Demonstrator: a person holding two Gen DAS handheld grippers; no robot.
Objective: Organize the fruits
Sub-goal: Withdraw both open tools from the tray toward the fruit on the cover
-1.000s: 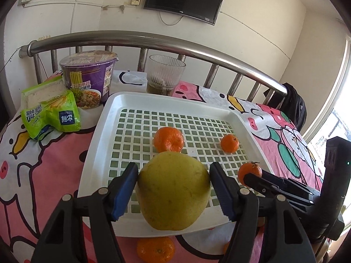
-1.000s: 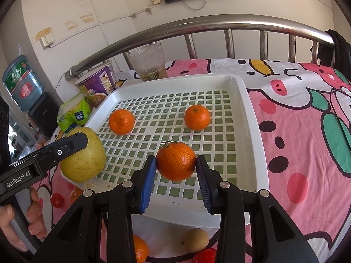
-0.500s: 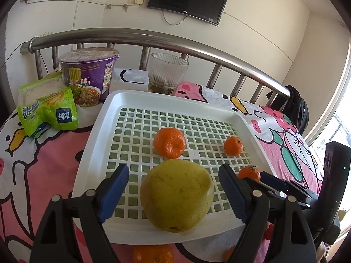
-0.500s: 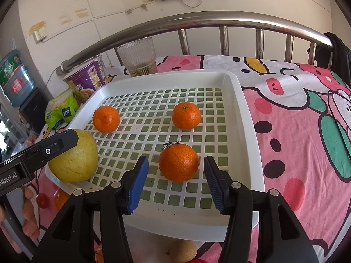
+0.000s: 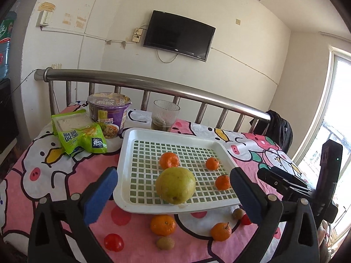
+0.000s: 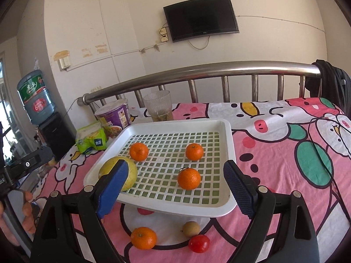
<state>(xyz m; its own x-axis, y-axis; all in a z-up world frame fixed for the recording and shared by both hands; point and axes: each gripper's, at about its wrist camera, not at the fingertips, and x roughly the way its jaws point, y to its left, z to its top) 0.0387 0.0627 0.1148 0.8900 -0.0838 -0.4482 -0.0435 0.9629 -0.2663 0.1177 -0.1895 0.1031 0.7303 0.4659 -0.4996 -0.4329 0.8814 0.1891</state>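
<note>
Pink cartoon-print bedsheet (image 5: pixel 43 175) covers the surface I'm working on, soft cloth with a steel bed rail (image 5: pixel 153 85) behind it and a black TV (image 5: pixel 178 35) on the scuffed wall.

On the sheet lies the white plastic tray (image 5: pixel 125 153), rigid, with a square-grid slotted floor and a raised rim. Four fruits sit in it: the big yellow-green pomelo (image 5: pixel 175 185) at the near edge, smooth and slightly pear-shaped, and three tangerines: one behind the pomelo (image 5: pixel 169 160), one farther back (image 5: pixel 212 163), one with a stem near the front (image 6: pixel 189 178).

I judge the job about half done. On the sheet in front of the tray lie two more tangerines (image 5: pixel 163 225) (image 5: pixel 221 231), two glossy red cherry tomatoes (image 5: pixel 113 242) (image 6: pixel 199 243) and two small dull brown round fruits, kiwi perhaps (image 5: pixel 165 243) (image 6: pixel 191 229).

My left gripper (image 5: pixel 175 195) is spread wide and holds nothing, its blue ribbed pads either side of the pomelo without touching it. My right gripper (image 6: pixel 175 186) is likewise spread and empty, hovering above the tray's near rim.

Off to the side stand a purple instant-noodle cup (image 5: pixel 108 114), a green snack packet (image 5: pixel 81 137) and a ribbed clear glass (image 5: pixel 165 115).
</note>
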